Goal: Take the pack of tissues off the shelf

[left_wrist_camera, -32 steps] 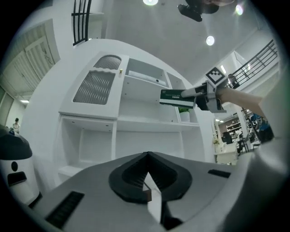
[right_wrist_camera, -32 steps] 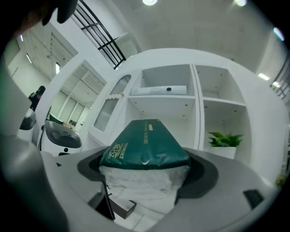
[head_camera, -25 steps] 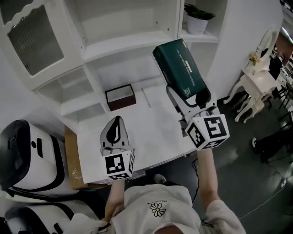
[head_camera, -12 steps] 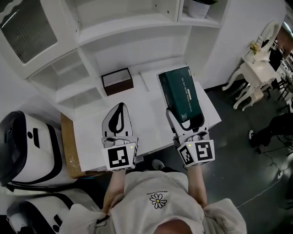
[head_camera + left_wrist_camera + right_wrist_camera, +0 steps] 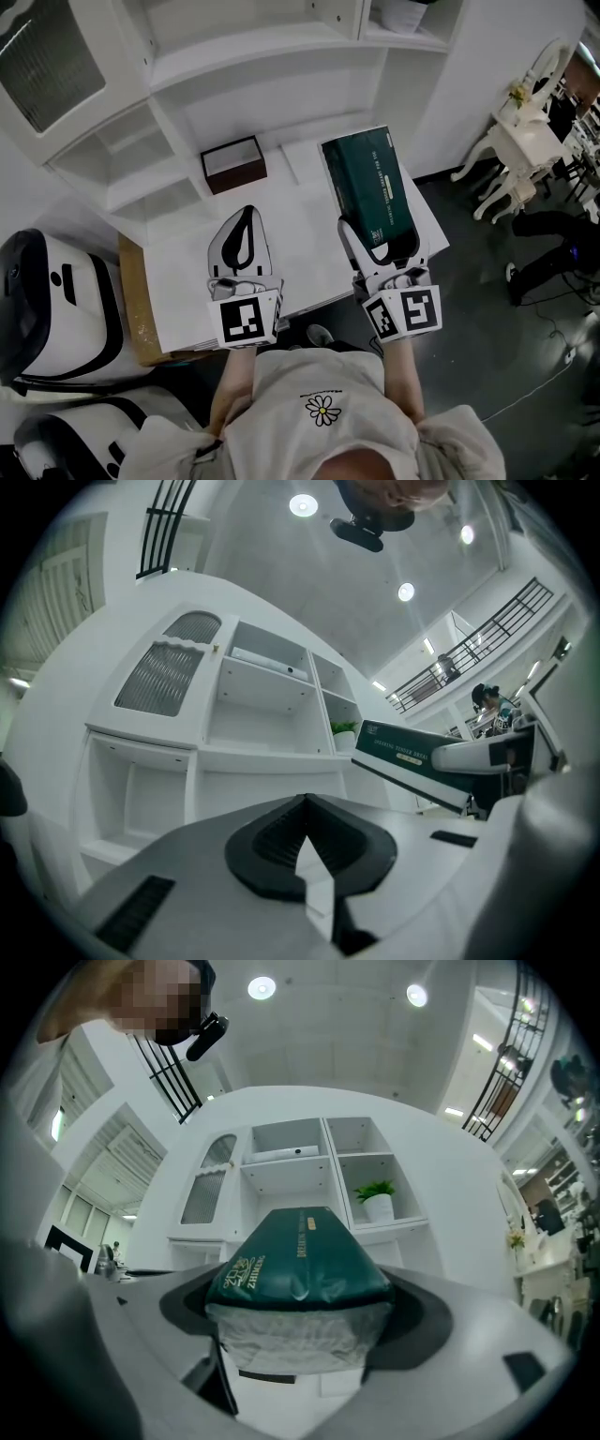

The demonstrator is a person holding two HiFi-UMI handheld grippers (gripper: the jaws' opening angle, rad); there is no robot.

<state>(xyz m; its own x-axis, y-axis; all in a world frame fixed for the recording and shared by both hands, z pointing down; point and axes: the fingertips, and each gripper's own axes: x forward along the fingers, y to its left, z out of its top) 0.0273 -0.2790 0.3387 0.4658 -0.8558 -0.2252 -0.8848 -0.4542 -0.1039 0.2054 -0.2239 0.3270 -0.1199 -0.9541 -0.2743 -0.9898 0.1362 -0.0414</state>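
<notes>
The pack of tissues (image 5: 368,184), dark green with gold print, is off the shelf and low over the right side of the white table (image 5: 305,258). My right gripper (image 5: 378,241) is shut on its near end, and the right gripper view shows the pack (image 5: 294,1267) filling the space between the jaws. Whether the pack rests on the table I cannot tell. My left gripper (image 5: 246,214) hovers over the table's middle, shut and empty, its tips meeting (image 5: 305,805). From the left gripper view the pack (image 5: 405,756) appears at the right.
A small brown box (image 5: 232,164) with a white top sits at the back of the table. The white shelf unit (image 5: 253,56) rises behind, with a potted plant (image 5: 378,1200) in a right cubby. A cardboard box (image 5: 137,309) and white machines (image 5: 47,300) stand left; white furniture (image 5: 520,145) right.
My right gripper has come down from shelf height with the pack to just above the table, then stayed still. The left gripper has shifted only slightly.
</notes>
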